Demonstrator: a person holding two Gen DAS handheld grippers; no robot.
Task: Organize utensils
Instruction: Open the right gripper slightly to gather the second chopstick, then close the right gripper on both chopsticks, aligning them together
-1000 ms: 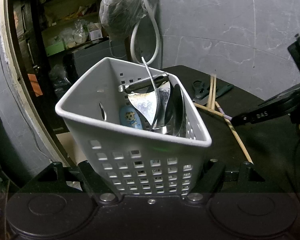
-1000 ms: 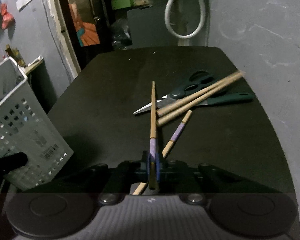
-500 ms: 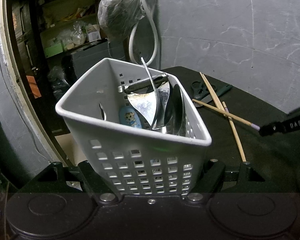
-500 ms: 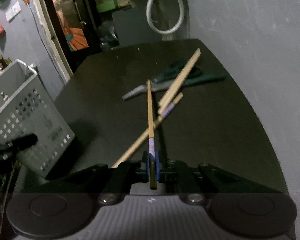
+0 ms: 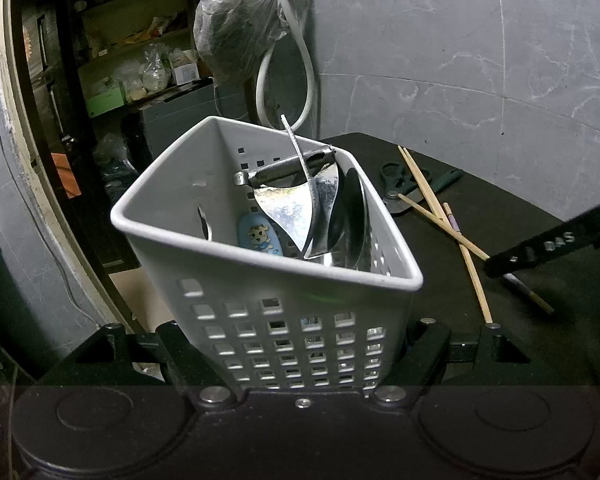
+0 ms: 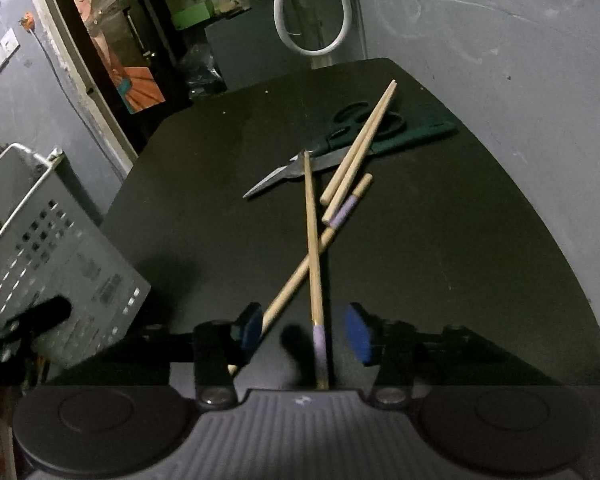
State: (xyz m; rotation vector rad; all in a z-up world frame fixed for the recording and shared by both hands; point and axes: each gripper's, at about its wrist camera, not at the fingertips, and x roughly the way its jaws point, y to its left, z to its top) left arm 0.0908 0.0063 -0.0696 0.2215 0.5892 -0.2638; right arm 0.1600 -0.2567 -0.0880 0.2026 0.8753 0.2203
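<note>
Black tabletop (image 6: 440,240): with left gripper (image 5: 304,364) clamping the white perforated plastic basket (image 5: 284,320), right gripper (image 6: 306,334) jaws are opening off the purple-banded wooden chopstick (image 6: 314,248); regrip squarely on it

Little can be read. In the left wrist view, raised letters on the black plastic arm of the right tongs (image 5: 548,245) look like "DAS", with one or two marks before them too faint to tell. In the right wrist view, a printed label with a barcode on the white perforated plastic basket (image 6: 100,280) is too blurred to read.
</note>
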